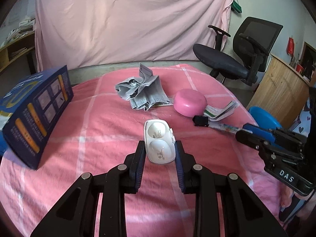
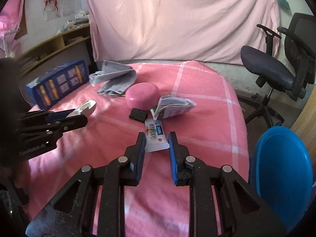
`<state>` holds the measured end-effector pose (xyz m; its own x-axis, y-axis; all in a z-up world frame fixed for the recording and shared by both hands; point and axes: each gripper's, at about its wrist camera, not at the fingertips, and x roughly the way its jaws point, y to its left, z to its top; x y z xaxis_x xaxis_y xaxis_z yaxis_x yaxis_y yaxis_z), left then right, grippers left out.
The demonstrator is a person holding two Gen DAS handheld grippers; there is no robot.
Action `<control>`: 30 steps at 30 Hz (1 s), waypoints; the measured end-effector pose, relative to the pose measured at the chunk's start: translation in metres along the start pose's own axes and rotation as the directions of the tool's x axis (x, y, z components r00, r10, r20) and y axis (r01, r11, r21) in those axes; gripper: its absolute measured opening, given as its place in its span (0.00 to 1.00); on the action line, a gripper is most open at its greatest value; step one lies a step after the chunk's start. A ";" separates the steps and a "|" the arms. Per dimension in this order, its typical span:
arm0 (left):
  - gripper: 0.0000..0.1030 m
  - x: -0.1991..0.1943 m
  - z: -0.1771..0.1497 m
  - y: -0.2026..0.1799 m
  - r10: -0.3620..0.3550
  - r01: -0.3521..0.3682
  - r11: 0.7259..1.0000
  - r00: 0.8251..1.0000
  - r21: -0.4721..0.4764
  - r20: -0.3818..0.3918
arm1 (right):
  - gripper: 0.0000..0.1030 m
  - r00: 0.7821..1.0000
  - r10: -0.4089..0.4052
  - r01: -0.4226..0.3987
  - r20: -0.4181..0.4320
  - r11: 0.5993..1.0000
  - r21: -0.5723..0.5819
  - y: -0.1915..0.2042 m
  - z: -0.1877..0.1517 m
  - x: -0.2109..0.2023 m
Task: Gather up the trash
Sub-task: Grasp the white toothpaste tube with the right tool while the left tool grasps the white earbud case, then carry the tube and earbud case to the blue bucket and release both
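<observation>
My left gripper [image 1: 159, 145] is shut on a white plastic case [image 1: 159, 142], its fingers pressing both long sides; the case also shows in the right wrist view [image 2: 84, 107], held above the pink cloth. My right gripper [image 2: 157, 138] is closed around the flat end of a white toothpaste tube [image 2: 155, 136] with a black cap [image 2: 138, 115]; the tube lies on the cloth. Crumpled grey packaging [image 1: 141, 90] lies at the back. A folded leaflet packet [image 2: 172, 106] lies beside a pink round lid [image 2: 141, 95].
A blue box [image 1: 37, 114] stands at the table's left. A blue bin [image 2: 282, 173] sits off the right edge. An office chair [image 2: 276, 69] is at the back right. A pink sheet hangs behind the table.
</observation>
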<state>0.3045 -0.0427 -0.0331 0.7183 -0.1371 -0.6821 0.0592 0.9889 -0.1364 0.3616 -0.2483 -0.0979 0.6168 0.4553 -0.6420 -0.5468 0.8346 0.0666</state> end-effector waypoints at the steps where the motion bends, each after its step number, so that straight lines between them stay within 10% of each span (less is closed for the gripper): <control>1: 0.24 -0.003 0.000 0.000 0.003 -0.003 1.000 1.000 -0.001 0.004 | 0.35 1.000 0.019 -0.019 0.003 1.000 0.011 -0.001 -0.002 -0.003; 14: 0.24 -0.042 -0.010 -0.011 0.015 -0.012 0.999 0.993 -0.030 0.117 | 0.35 0.970 0.033 -0.023 0.242 0.999 -0.041 0.010 -0.014 -0.060; 30: 0.24 -0.078 0.035 -0.090 -0.116 0.077 0.990 0.925 0.122 0.361 | 0.35 0.770 -0.149 0.132 0.621 0.988 0.075 -0.006 -0.018 -0.140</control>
<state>0.2677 -0.1194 0.0577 0.9081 -0.2208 -0.3557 0.1982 0.9751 -0.0995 0.2687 -0.3228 -0.0217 0.9079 0.4182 -0.0299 -0.4171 0.9081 0.0383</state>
